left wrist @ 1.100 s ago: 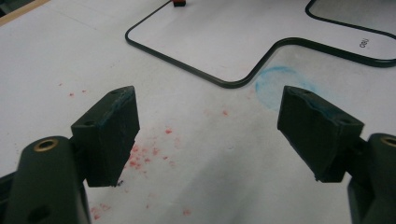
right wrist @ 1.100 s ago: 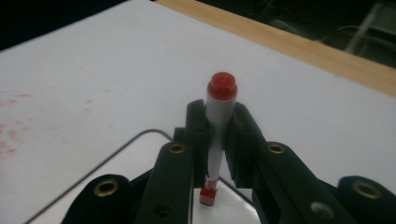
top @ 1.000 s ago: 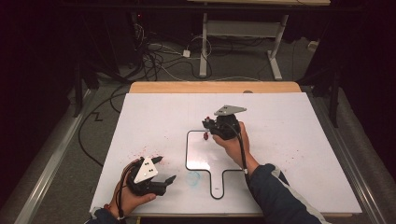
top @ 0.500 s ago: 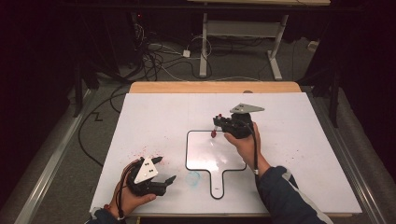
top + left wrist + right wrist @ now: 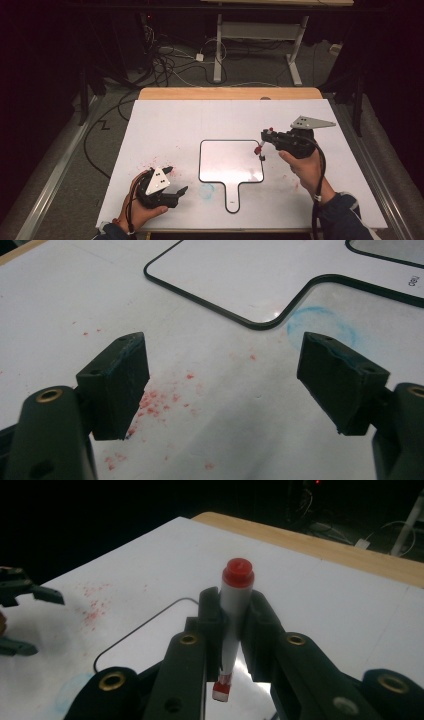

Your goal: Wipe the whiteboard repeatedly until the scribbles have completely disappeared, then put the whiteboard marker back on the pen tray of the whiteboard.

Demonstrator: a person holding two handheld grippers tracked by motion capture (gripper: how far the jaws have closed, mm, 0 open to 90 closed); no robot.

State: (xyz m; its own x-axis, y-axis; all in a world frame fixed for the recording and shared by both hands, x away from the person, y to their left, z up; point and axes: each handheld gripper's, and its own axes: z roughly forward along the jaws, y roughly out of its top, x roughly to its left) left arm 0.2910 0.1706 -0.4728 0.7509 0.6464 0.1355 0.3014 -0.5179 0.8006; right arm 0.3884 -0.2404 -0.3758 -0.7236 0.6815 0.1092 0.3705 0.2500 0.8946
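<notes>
A small paddle-shaped whiteboard (image 5: 231, 162) with a black rim lies flat in the middle of the white table (image 5: 175, 120); its handle points toward the person. My right gripper (image 5: 265, 137) hovers over the board's right edge, shut on a red-capped marker (image 5: 234, 612) held upright between the jaws, its red tip (image 5: 258, 149) pointing down. My left gripper (image 5: 174, 181) rests near the front left of the table, open with nothing between its fingers (image 5: 117, 385). The board's handle edge (image 5: 280, 320) shows ahead of it in the left gripper view.
Red marker specks (image 5: 155, 400) and a faint blue smear (image 5: 325, 322) stain the table by the left gripper. A wooden strip (image 5: 230, 93) borders the table's far edge. Cables (image 5: 170, 60) and desk legs (image 5: 217, 47) stand on the floor beyond.
My right gripper has moved to the right and slightly up with the marker, from over the board's upper left to its right edge. The left gripper has stayed put.
</notes>
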